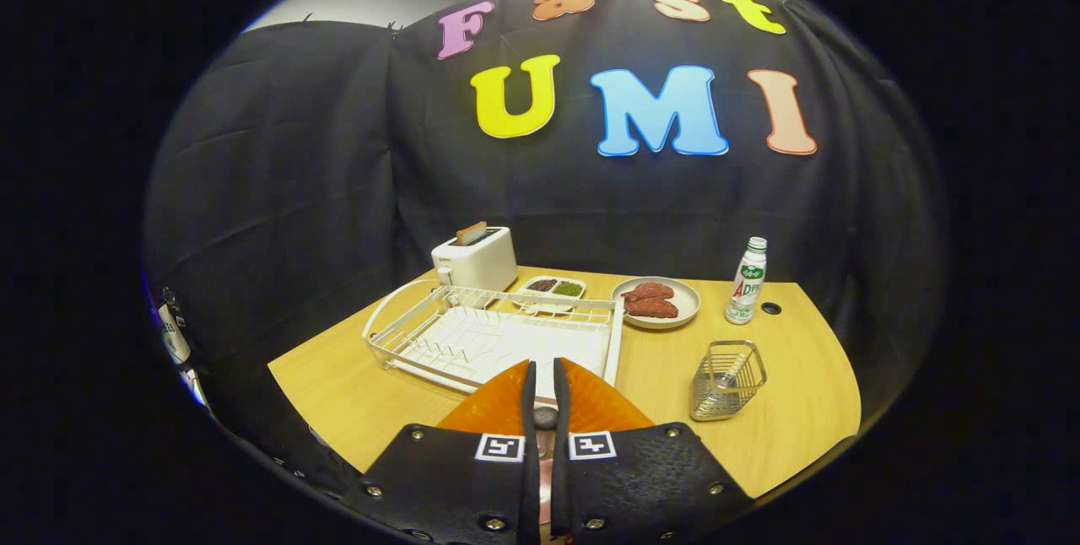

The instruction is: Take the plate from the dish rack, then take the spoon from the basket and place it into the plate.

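A wooden table [785,410] stands against black cloth. Beyond the hand-held gripper [544,376] — fingers nearly together, holding nothing — sits the white dish rack [494,334]; no plate can be made out in it. The wire basket [727,380] beside it holds the spoon [732,373]; a plate of meat [656,302] lies beyond.

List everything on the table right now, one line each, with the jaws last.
Table: one, light wood, under everything.
Dish rack: one, white wire, just ahead of the gripper.
Plate: one, orange, gripped on edge at the near end of the rack.
Toaster: one, white, behind the rack, a slice sticking up.
Divided dish: one, white, dark and green fillings, beside the toaster.
Round plate: one, pale, brown food on it, right of the divided dish.
Bottle: one, white and green, upright, right of the round plate.
Basket: one, metal wire, right of the rack.
Spoon: one, silvery, standing in the basket.
Gripper: one; jaws closed on the orange plate.
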`<state>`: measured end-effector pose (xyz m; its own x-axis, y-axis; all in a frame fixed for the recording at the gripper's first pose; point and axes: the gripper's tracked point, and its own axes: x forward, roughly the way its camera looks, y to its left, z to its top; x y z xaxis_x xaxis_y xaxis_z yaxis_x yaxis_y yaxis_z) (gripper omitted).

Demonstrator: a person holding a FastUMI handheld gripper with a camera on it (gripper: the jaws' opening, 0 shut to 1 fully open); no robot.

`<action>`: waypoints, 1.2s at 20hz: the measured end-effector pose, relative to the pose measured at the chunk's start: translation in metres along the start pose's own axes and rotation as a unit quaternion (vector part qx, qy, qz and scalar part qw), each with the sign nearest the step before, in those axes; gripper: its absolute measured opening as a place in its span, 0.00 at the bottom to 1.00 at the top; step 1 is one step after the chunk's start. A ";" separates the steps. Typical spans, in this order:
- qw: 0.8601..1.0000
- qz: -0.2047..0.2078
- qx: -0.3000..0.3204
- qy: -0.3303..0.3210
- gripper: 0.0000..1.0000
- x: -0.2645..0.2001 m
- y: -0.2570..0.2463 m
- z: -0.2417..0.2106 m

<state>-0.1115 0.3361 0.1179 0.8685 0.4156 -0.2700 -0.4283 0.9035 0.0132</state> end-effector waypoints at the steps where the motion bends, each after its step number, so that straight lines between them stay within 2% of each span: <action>1: 1.000 0.007 -0.003 0.004 0.05 0.005 0.007 -0.002; 11: 0.997 0.063 -0.019 0.037 0.05 0.046 0.059 -0.022; 17: 0.995 0.078 -0.030 0.063 0.05 0.065 0.069 -0.042; 20: 0.994 0.081 -0.038 0.063 0.14 0.067 0.070 -0.041; 24: 0.994 0.081 -0.043 0.057 0.21 0.064 0.064 -0.036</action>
<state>-0.0925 0.4167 0.0673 0.7545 0.5357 -0.3792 -0.5840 0.8116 -0.0155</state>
